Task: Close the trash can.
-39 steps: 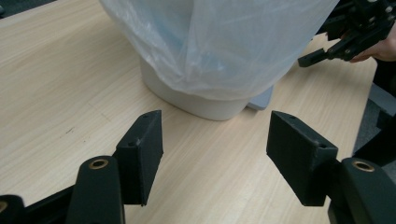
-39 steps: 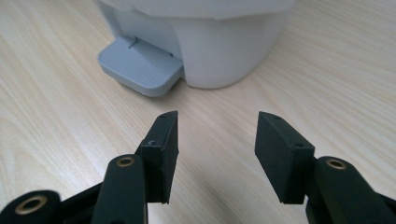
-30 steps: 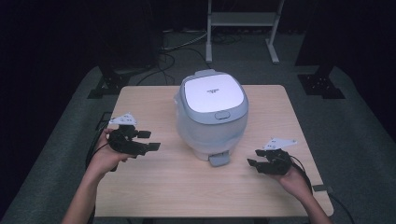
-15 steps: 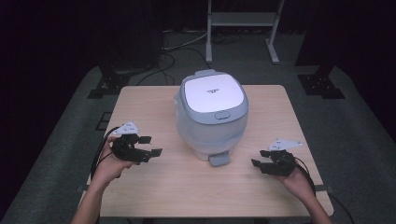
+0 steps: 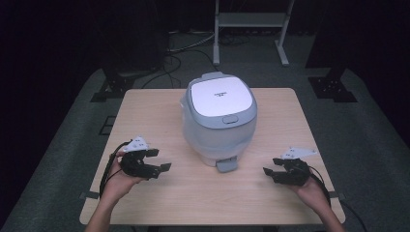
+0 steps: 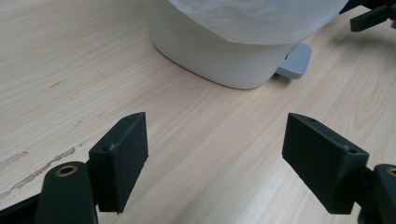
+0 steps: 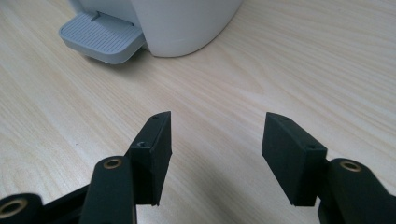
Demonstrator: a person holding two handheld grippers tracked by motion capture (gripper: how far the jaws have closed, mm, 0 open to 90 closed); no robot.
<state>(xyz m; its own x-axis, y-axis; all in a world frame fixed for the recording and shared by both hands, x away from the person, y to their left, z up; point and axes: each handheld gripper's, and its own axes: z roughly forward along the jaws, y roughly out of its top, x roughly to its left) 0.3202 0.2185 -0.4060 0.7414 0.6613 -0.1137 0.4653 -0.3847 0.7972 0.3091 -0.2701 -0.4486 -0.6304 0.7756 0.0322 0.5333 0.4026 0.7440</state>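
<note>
Rice cooker top beyond left claw view's upper edge; lid lettering illegible.

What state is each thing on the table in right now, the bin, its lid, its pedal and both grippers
pedal bin: upright at the middle of the wooden table, clear liner bag inside.
lid: closed.
pedal: not pressed, nothing on it.
left gripper: open and empty, jaws just opening, apart from the bin.
right gripper: open and empty, jaws just opening, apart from the bin.

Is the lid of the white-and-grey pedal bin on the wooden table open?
No, in the high view the white-and-grey pedal bin has its lid lying flat and closed.
</note>
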